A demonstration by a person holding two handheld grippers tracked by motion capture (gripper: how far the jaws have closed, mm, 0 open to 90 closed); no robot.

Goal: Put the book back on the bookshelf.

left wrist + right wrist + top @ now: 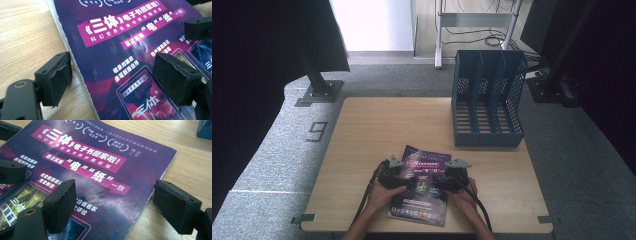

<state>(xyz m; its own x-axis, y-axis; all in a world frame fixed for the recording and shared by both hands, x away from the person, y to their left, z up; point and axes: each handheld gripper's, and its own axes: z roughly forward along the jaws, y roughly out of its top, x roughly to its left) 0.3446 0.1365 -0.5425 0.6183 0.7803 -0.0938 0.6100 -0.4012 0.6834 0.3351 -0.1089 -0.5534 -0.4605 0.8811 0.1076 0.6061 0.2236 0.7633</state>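
Flat beneath spread fingers (53, 77) (magazine (120, 50)).

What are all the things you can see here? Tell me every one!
Book: one, purple cover with pink banners and white writing, lying flat at the near edge of the table.
File rack: one, blue, with slots, standing at the far right of the table.
Table: one, light wood, in the middle of the grey floor.
Metal stand: one, pale grey, on the floor behind the table.
Left gripper: one, black, open across the book's left edge.
Right gripper: one, black, open across the book's right edge.
Hands: two, holding the grippers at the near edge.
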